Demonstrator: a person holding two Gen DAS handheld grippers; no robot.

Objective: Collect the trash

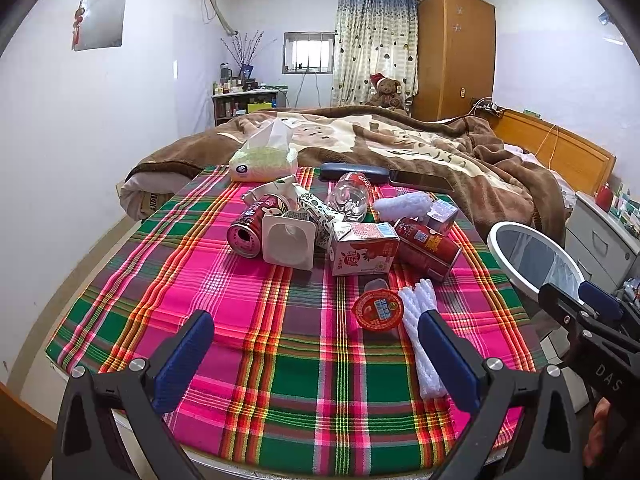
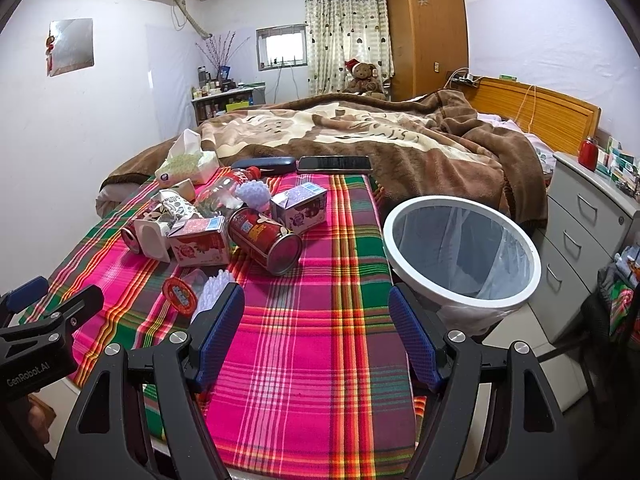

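The left gripper (image 1: 316,354) hovers with its blue-padded jaws spread wide, holding nothing; the right gripper (image 2: 316,330) is likewise wide open and empty. Ahead of both, on the pink-and-green plaid cloth (image 2: 304,360), lies a heap of trash (red cans, cartons, a clear bottle). The round red-lidded jelly cup (image 1: 377,308) lies nearest the left jaws. The white-rimmed lined bin (image 2: 460,240) stands just beside the cloth's right edge.

toppled red cans (image 1: 245,227), cartons (image 1: 362,249), jelly cup (image 1: 377,309), lined white bin (image 2: 462,249)
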